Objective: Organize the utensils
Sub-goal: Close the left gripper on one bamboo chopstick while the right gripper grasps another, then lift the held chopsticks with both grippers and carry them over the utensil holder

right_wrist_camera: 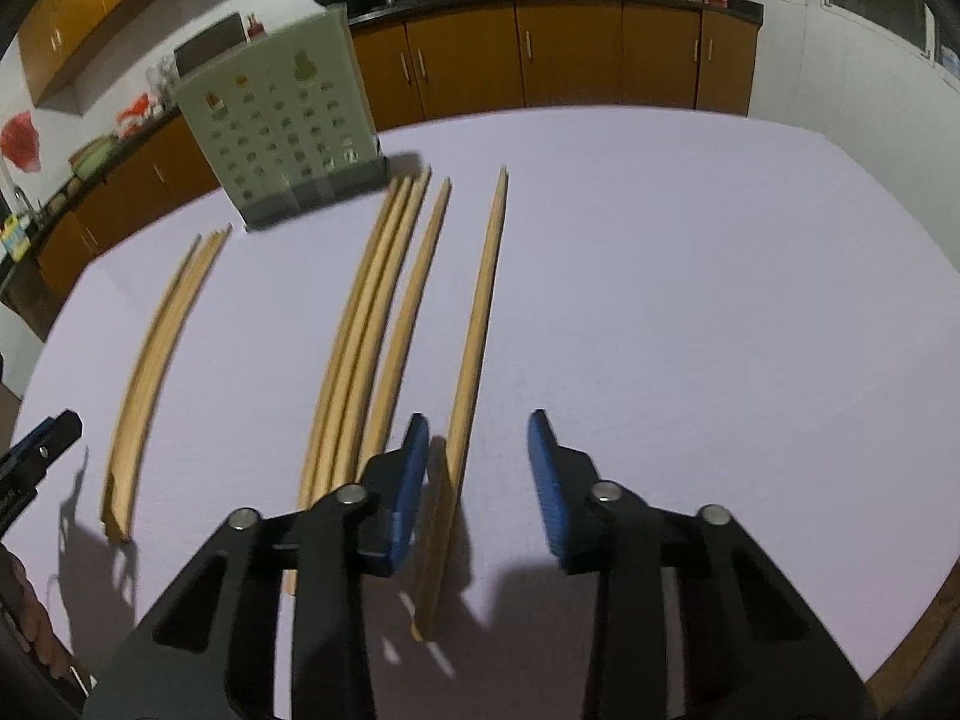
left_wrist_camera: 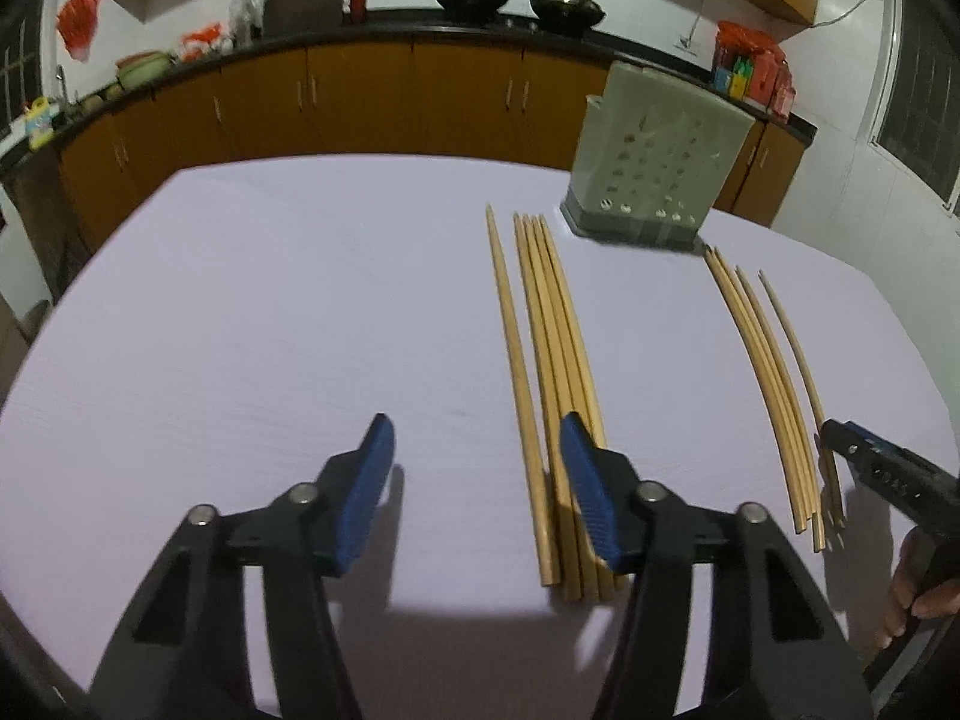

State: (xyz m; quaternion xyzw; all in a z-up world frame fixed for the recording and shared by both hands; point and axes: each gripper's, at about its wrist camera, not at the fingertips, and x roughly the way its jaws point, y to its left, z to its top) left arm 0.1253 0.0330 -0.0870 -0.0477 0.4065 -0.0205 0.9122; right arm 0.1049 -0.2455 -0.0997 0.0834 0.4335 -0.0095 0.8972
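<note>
Two wrist views, angled down, close over the surface [left_wrist_camera: 240,300].
Both shared the chopsticks [left_wrist_camera: 552,360] and holder [right_wrist_camera: 282,120].

Wooden chopsticks [left_wrist_camera: 555,372] lie flat in two loose groups on pale tabletop | 2nd group [left_wrist_camera: 774,384] to right | perforated utensil holder [left_wrist_camera: 654,162] upright behind.

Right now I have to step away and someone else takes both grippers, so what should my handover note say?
Left gripper: open, empty, its right finger over the left chopstick bundle.
Right gripper: open, straddling the rightmost chopsticks of the other group, not clamped.
Holder: upright at the far side of the table; no chopsticks seen in it.
Done: nothing stowed yet.
Left: grip the chopsticks and, probably, load them all into the holder.
</note>
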